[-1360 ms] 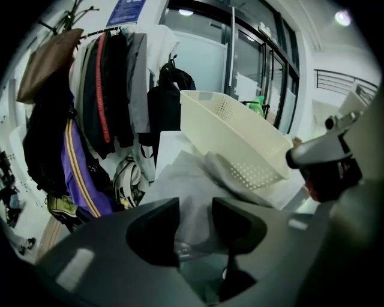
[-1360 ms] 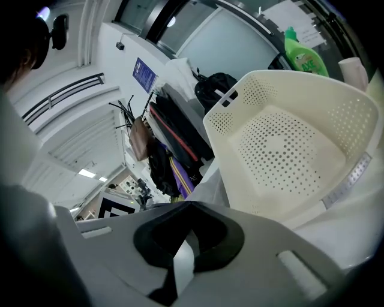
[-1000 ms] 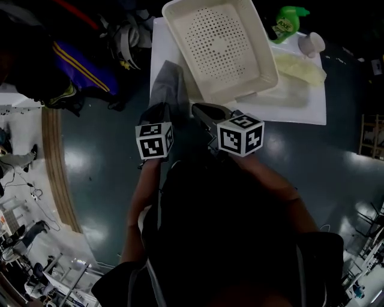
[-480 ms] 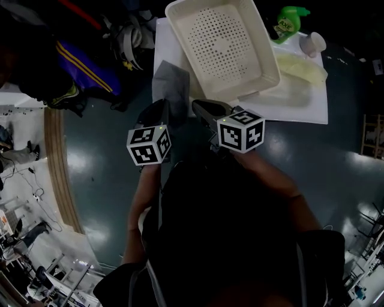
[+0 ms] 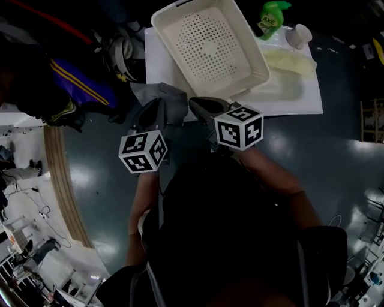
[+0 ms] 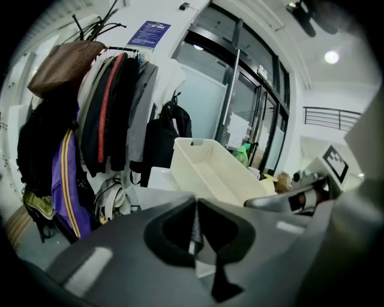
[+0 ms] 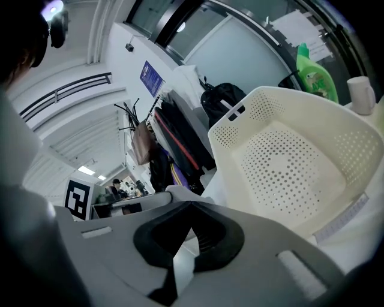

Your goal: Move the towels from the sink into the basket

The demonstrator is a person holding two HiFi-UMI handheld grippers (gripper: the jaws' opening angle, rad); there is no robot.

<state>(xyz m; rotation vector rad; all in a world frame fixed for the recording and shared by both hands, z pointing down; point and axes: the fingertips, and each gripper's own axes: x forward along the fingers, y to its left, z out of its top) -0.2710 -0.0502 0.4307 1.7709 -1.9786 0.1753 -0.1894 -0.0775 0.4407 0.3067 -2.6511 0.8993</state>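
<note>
While the basket (image 5: 207, 48) lies empty, one grey towel (image 5: 167, 96) is gripped but not yet in it.
Head view: the left gripper (image 5: 155, 108) has its jaws pinching the towel's bunched edge, with the basket ahead and to their right. The right gripper (image 5: 194, 103), jaws pressed together on nothing I can see, sits just beside the cloth. Left gripper view: jaws together, basket beyond them. Right gripper view: jaws together, bare basket close ahead. No sink shows, and the transfer looks barely begun.

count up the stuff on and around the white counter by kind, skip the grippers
towels: 2 (grey towel, pale yellow towel)
basket: 1
green bottle: 1
white cup: 1
total: 5
</note>
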